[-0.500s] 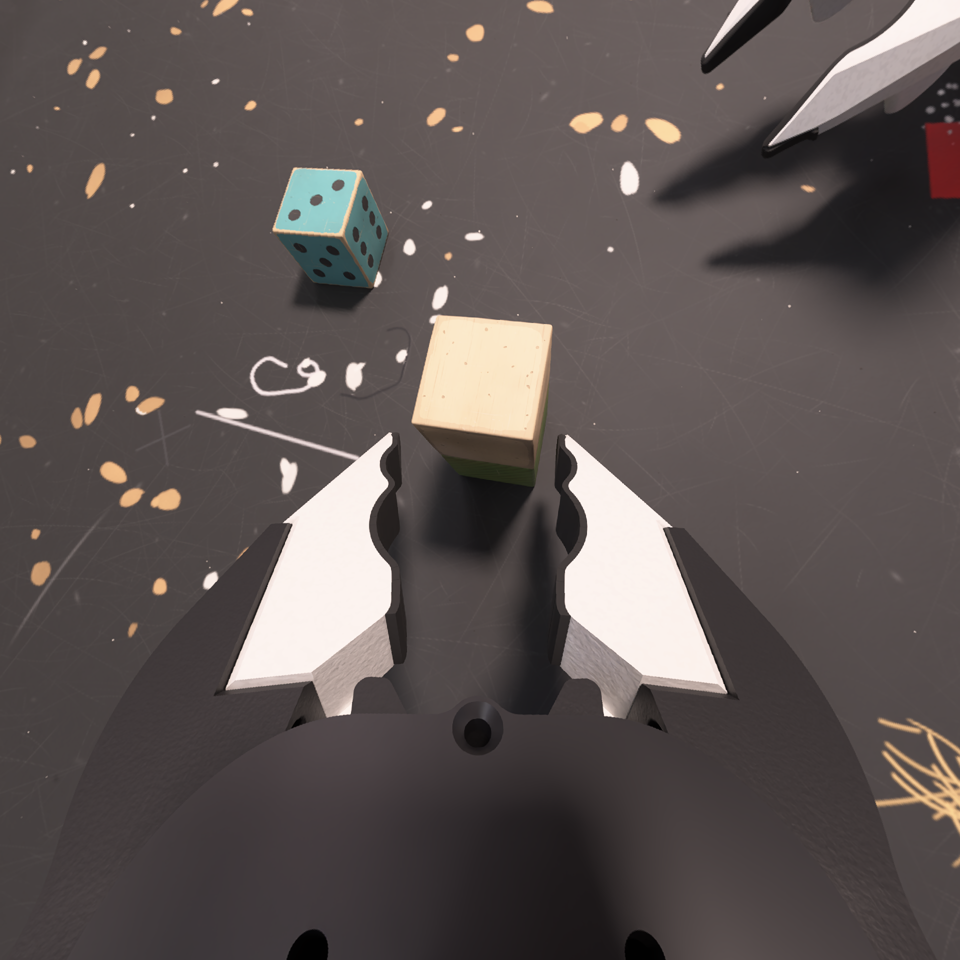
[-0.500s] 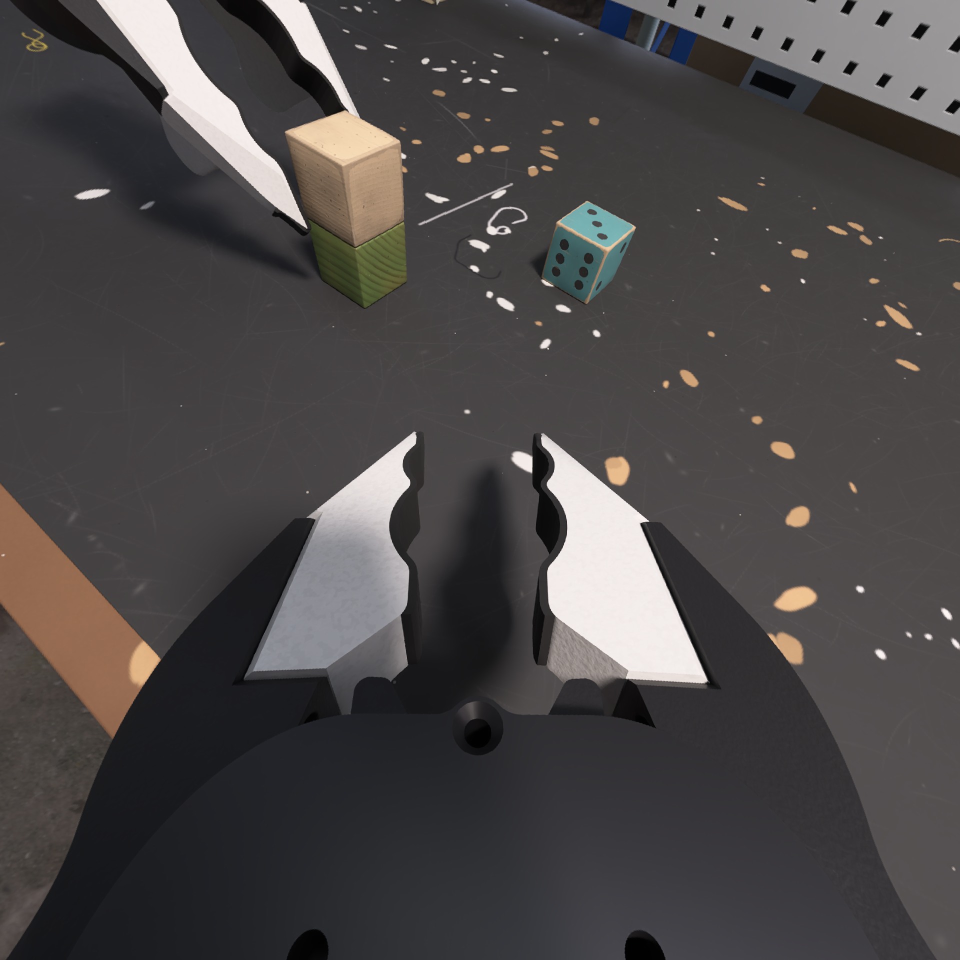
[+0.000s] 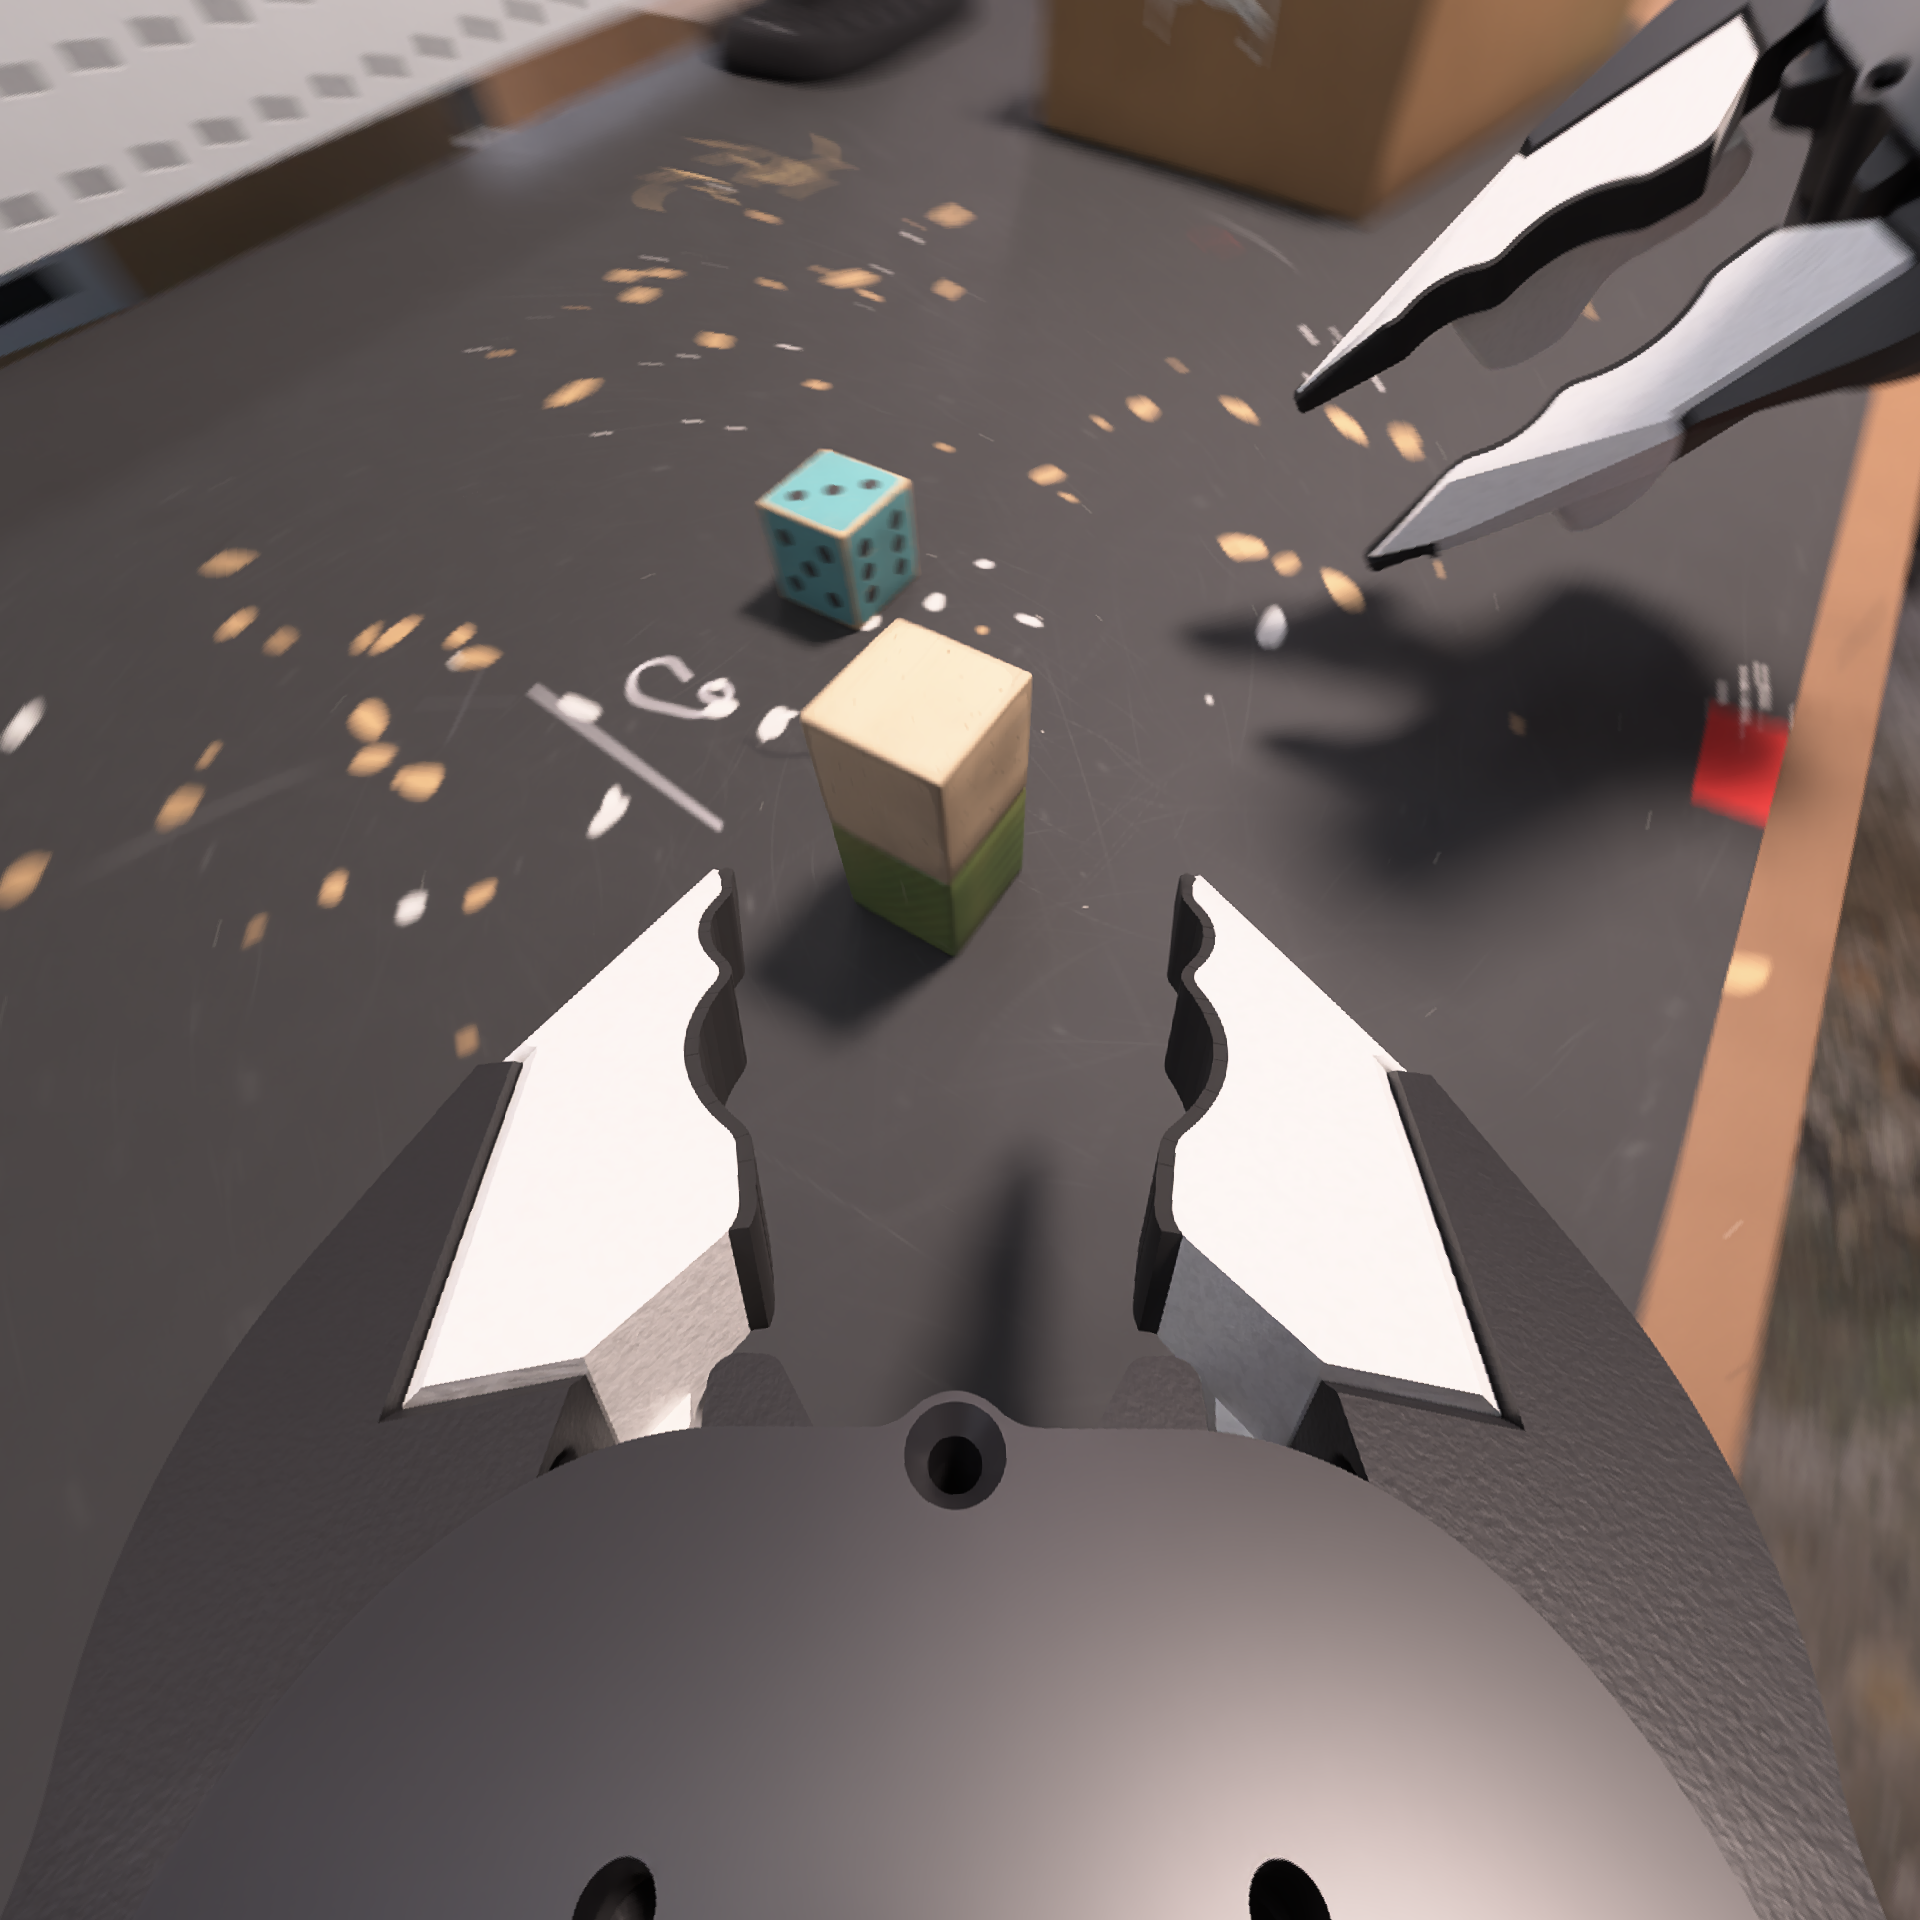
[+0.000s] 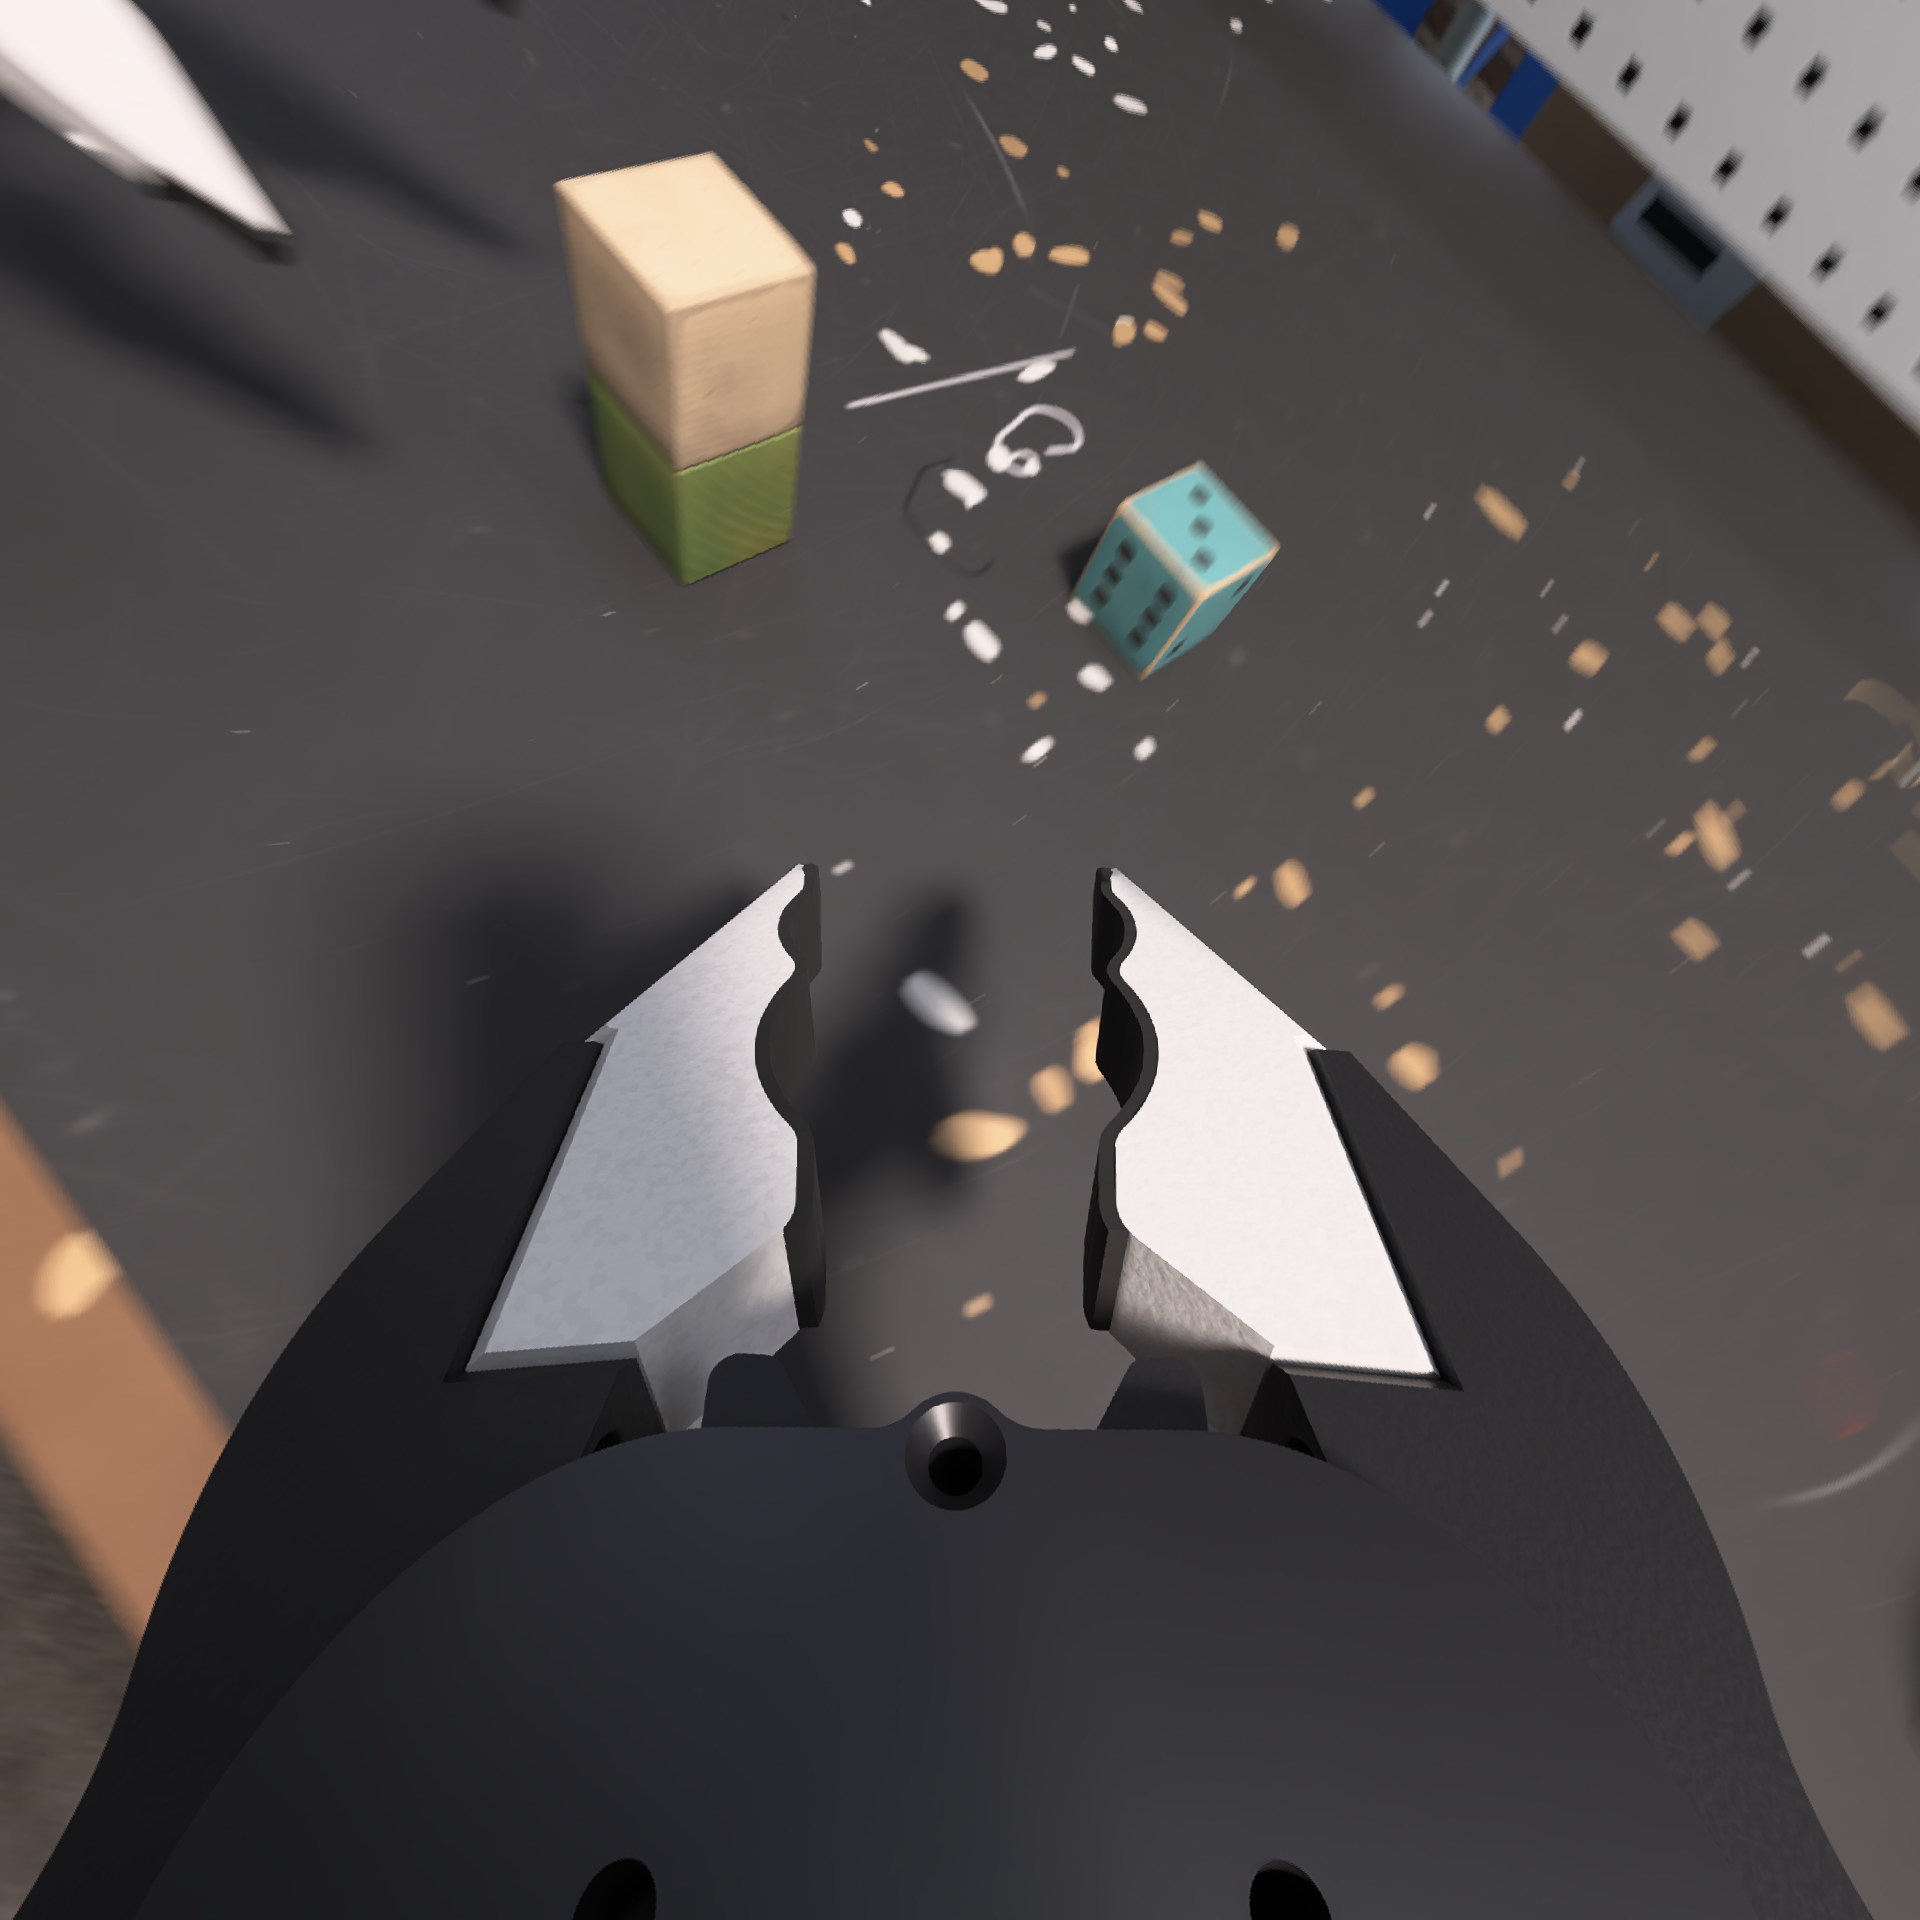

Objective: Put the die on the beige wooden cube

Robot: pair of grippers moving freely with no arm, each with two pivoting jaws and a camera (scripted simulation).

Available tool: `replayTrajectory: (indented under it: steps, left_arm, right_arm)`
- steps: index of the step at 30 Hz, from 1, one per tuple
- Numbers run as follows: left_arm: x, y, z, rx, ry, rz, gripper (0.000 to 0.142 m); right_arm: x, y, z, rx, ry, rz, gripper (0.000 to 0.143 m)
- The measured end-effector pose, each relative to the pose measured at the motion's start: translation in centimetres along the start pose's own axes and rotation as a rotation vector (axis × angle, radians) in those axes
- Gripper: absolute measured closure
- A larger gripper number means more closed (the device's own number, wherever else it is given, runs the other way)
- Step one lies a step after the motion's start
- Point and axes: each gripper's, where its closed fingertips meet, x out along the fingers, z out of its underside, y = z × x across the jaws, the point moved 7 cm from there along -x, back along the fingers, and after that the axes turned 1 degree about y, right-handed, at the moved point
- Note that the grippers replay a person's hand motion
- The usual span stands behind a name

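A teal die point(image 3: 840, 538) with black pips lies on the dark table, just beyond the beige wooden cube point(image 3: 914, 743), which stands on a green cube point(image 3: 930, 888). My left gripper point(image 3: 954, 894) is open and empty, a short way back from the stack. In the right wrist view the die point(image 4: 1174, 566) lies right of the beige cube point(image 4: 686, 301) and green cube point(image 4: 707, 504). My right gripper point(image 4: 954, 873) is open and empty, well short of the die. It also shows in the left wrist view point(image 3: 1335, 478) at the upper right.
The table point(image 3: 312, 468) is dark, speckled with tan and white paint marks. A cardboard box point(image 3: 1299, 94) stands at the far edge. A red patch point(image 3: 1740, 764) lies near the wooden right edge point(image 3: 1766, 935). A pegboard wall point(image 4: 1766, 135) runs along the far side.
My left gripper has pulled back from the stack and opened wider, and its view has tilted up. My right gripper has moved forward toward the cubes and die and opened wider.
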Motion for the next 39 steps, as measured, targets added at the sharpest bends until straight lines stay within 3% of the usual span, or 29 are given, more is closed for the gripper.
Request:
replayTrajectory:
  steps: [4, 9, 14, 17, 18, 19, 24, 29, 33, 39]
  left_arm:
    - [-3.6, 4.9, 2.6, -0.242, 0.063, -0.266, 0.063]
    - [-6.1, 8.2, 4.9, -0.295, 0.056, -0.465, 0.064]
    - [-6.3, 9.6, 6.0, -0.255, 0.072, -0.509, 0.072]
    - [-6.1, 10.1, 6.1, -0.211, 0.075, -0.495, 0.072]
    - [-6.1, 10.3, 6.2, -0.207, 0.081, -0.484, 0.072]
    - [-6.0, 10.4, 6.3, -0.201, 0.086, -0.477, 0.073]
    - [-6.4, 10.4, 6.4, -0.138, 0.090, -0.520, 0.075]
    - [-6.6, 10.1, 6.5, -0.154, 0.088, -0.541, 0.075]
    - [-6.3, 10.0, 6.6, -0.161, 0.077, -0.533, 0.076]
    - [-6.3, 10.4, 6.5, -0.142, 0.070, -0.514, 0.076]
  right_arm:
    - [3.4, 5.2, -4.0, -0.167, -0.099, -0.148, 0.088]
    - [9.9, 9.7, -7.8, -0.325, -0.275, -0.346, 0.085]
    - [13.7, 9.3, -7.9, -0.518, -0.481, -0.419, 0.083]
    - [15.4, 8.6, -6.6, -0.574, -0.503, -0.402, 0.083]
    - [15.8, 8.5, -6.4, -0.583, -0.498, -0.402, 0.089]
    - [16.0, 8.5, -6.5, -0.578, -0.483, -0.403, 0.097]
    - [13.1, 7.3, -10.3, -0.515, -0.367, -0.370, 0.098]
    - [8.8, 0.9, -14.2, -0.557, -0.384, -0.452, 0.098]
    - [9.1, -2.7, -14.8, -0.567, -0.437, -0.452, 0.098]
    - [10.9, -3.7, -13.7, -0.546, -0.502, -0.414, 0.088]
